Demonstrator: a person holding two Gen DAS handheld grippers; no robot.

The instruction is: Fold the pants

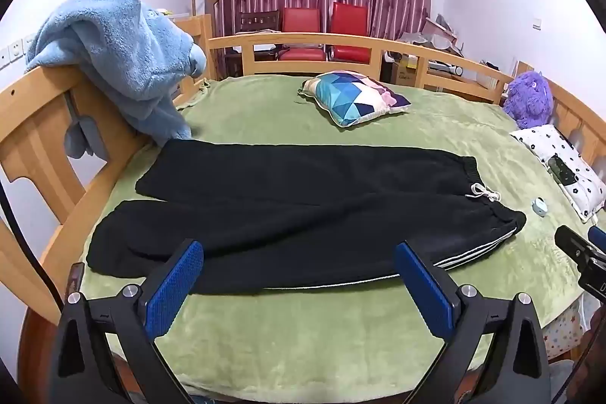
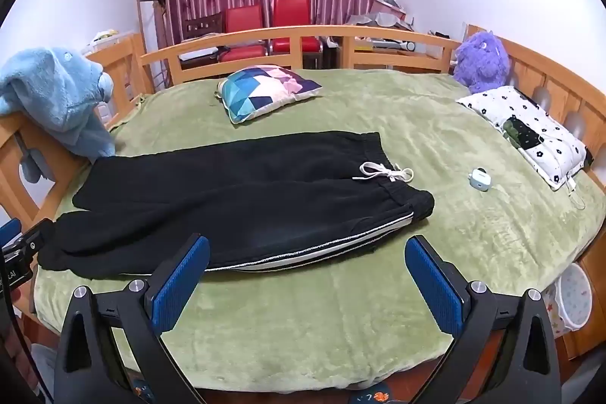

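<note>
Black pants [image 1: 295, 211] [image 2: 235, 199] lie spread flat across the green bedspread [image 1: 303, 320] [image 2: 322, 309], legs to the left and waistband with a white drawstring [image 1: 483, 192] [image 2: 384, 173] to the right; white stripes run along the near leg. My left gripper [image 1: 299, 256] hovers open above the near edge of the pants, nothing between its blue pads. My right gripper [image 2: 306, 252] is open too, over the striped near edge by the waist, holding nothing. Each gripper shows at the edge of the other's view.
A patterned cushion [image 1: 354, 97] [image 2: 265, 89] lies beyond the pants. A small light-blue case [image 1: 539, 206] [image 2: 480, 180] and a flowered pillow [image 1: 564, 165] [image 2: 526, 131] sit right. A blue fleece [image 1: 117, 59] hangs on the wooden footboard [image 1: 45, 124]; a purple plush [image 2: 481, 61] sits in the far corner.
</note>
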